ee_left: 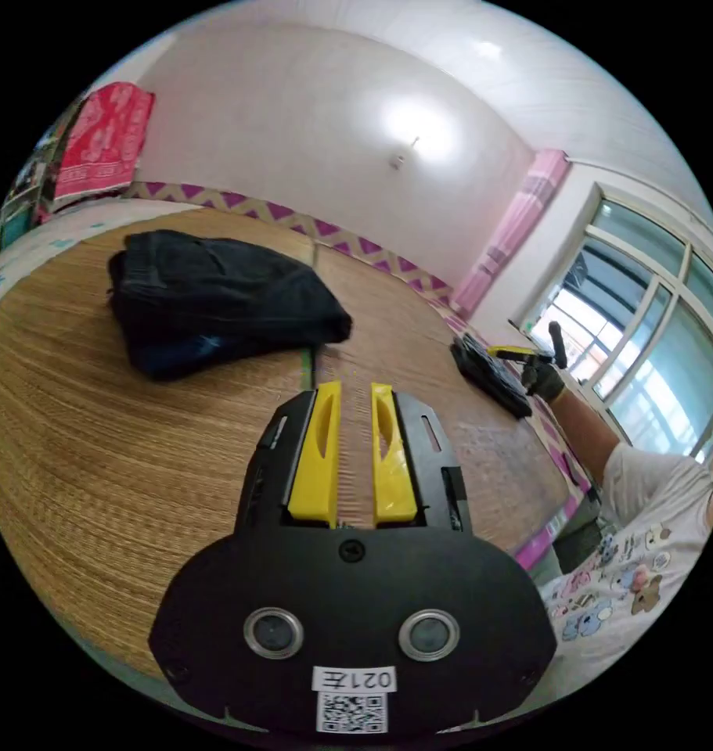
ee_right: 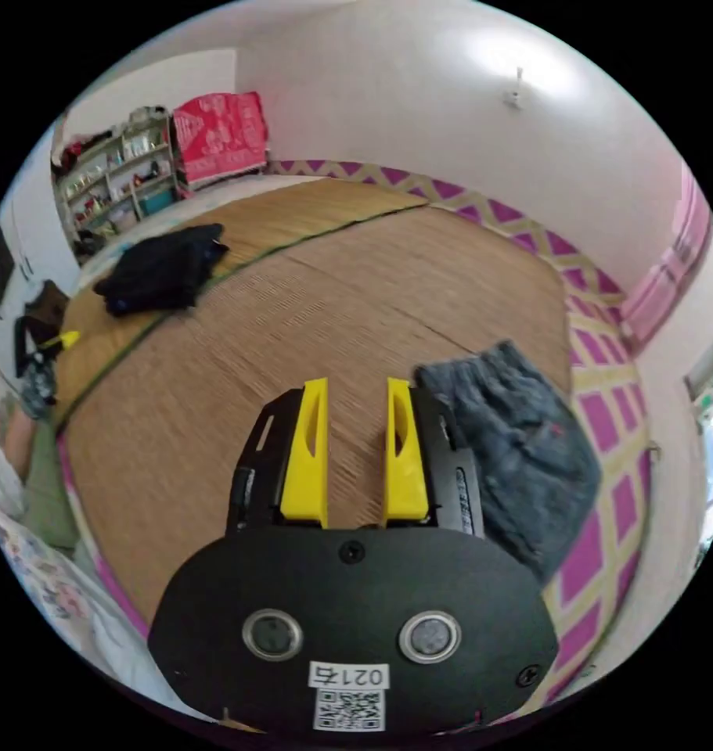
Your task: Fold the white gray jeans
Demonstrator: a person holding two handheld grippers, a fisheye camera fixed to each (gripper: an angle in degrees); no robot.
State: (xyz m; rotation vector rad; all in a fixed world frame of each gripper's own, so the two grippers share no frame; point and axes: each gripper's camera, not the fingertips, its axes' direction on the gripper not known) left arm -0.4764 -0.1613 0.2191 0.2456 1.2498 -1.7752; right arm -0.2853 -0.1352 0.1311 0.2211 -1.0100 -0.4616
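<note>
Grey-white jeans (ee_right: pixel 520 454) lie in a folded bundle on the woven straw mat (ee_right: pixel 309 313), near its purple-patterned edge. My right gripper (ee_right: pixel 360 387) hovers just left of them, yellow jaws open with nothing between them. My left gripper (ee_left: pixel 356 391) is over the mat, its jaws a narrow gap apart and holding nothing; it also appears small at the far left in the right gripper view (ee_right: pixel 55 343). In the left gripper view, a gloved hand (ee_left: pixel 545 381) holds the right gripper (ee_left: pixel 493 374) far off at the mat's edge.
A pile of dark folded clothes (ee_left: pixel 215 301) (ee_right: pixel 164 270) rests on the mat beyond the left gripper. A purple-patterned sheet (ee_right: pixel 606 438) borders the mat. Shelves (ee_right: pixel 117 176) and a red cloth (ee_right: pixel 219 133) stand at the far wall. A window (ee_left: pixel 646 313) is beside the person's sleeve (ee_left: pixel 653 501).
</note>
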